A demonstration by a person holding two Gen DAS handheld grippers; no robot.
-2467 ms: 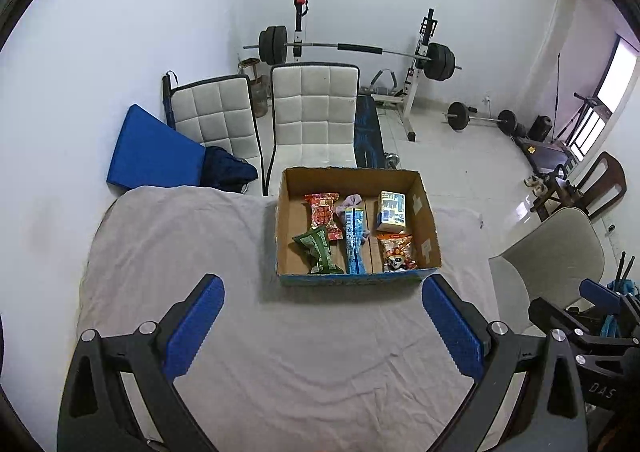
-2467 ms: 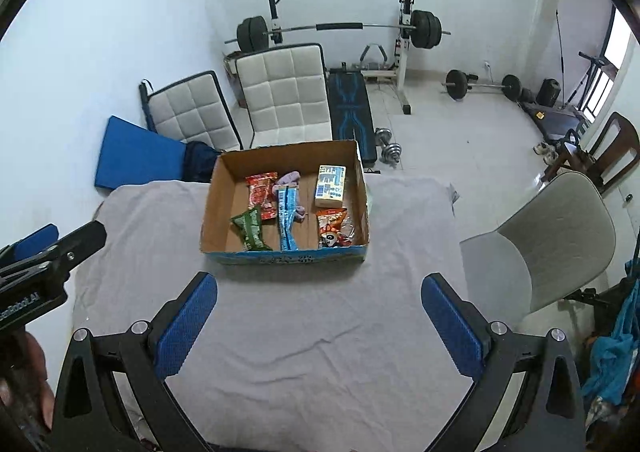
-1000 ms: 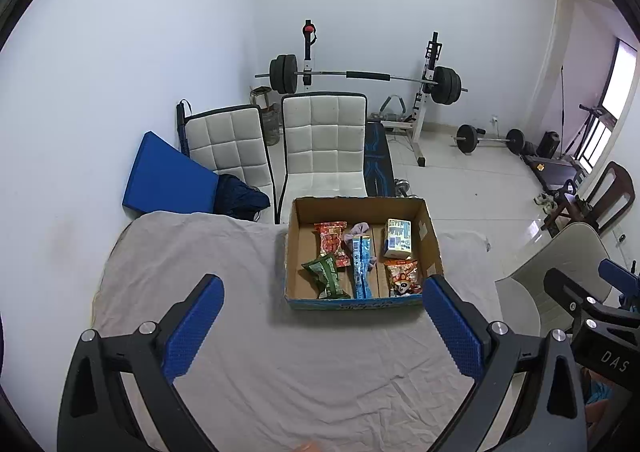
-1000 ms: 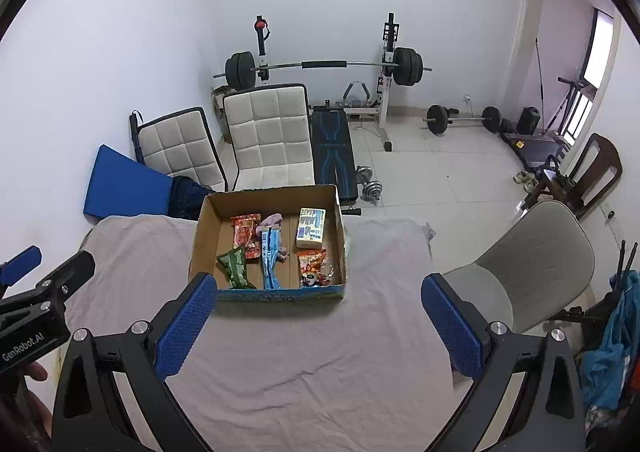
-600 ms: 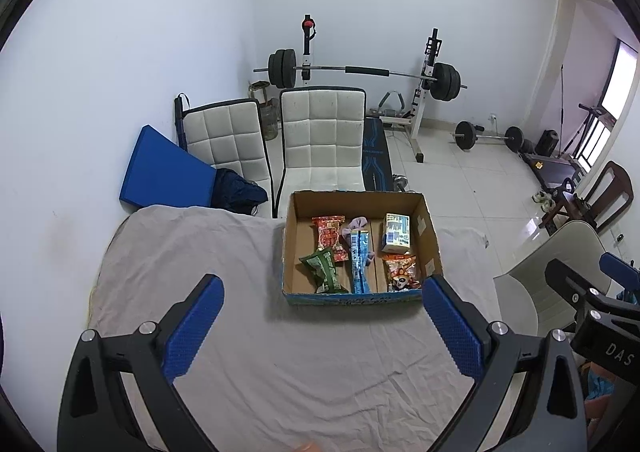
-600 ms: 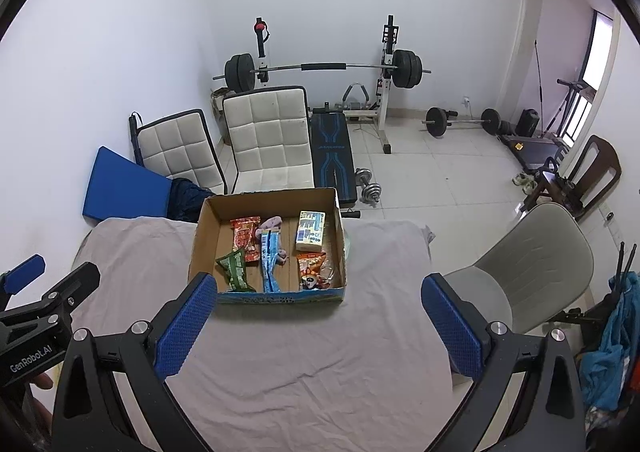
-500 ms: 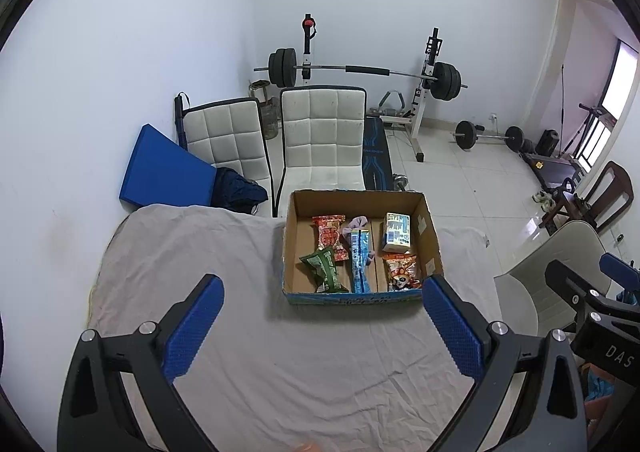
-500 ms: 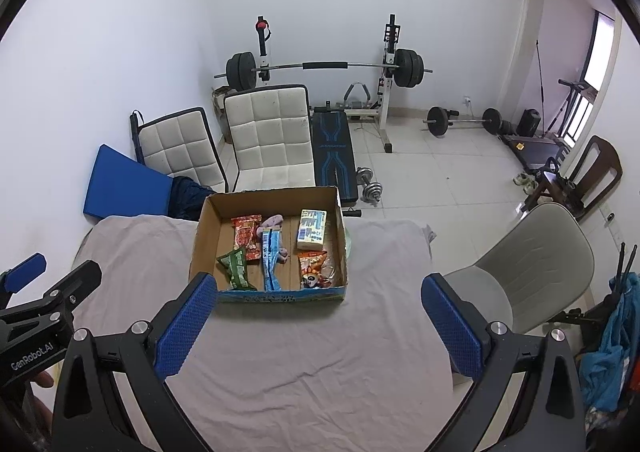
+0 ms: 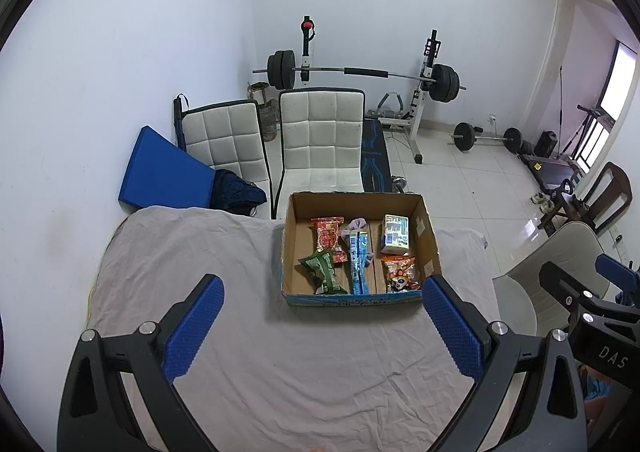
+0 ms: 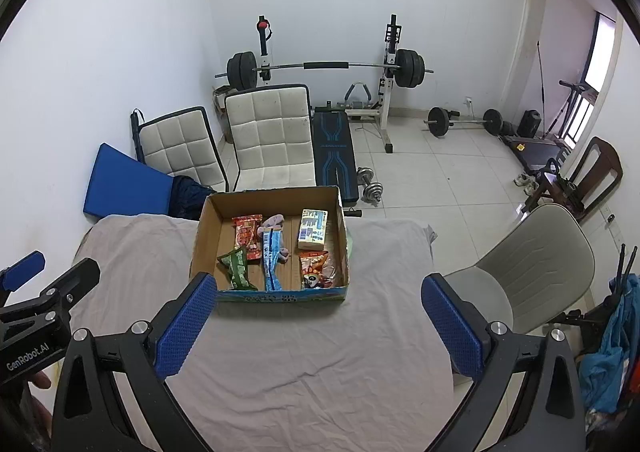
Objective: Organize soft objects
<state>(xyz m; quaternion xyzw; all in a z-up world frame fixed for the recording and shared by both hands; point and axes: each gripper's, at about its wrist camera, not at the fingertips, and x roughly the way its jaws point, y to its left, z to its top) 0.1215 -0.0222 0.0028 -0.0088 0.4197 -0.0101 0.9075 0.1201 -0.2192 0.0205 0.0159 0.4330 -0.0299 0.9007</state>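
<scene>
Snack packets are seen lined up inside an open cardboard box [image 9: 428,240], which sits on a grey cloth-covered table [image 9: 180,264] at the centre of both wrist views. A red packet [image 9: 328,238] lies at the upper left of the box floor, with a green packet [image 9: 322,271] just below it, their ends touching. A long blue packet [image 9: 357,264] runs down the middle, over a crumpled lilac item [image 9: 354,225]. To the right, a pale carton [image 9: 395,239] is placed above an orange packet [image 9: 400,272].

Both tools are held short of the box, nothing between their blue pads: the left gripper [image 9: 324,328] is spread wide, and the right gripper [image 10: 320,326] is spread equally wide. Two white chairs [image 9: 320,140] are visible beyond the table.
</scene>
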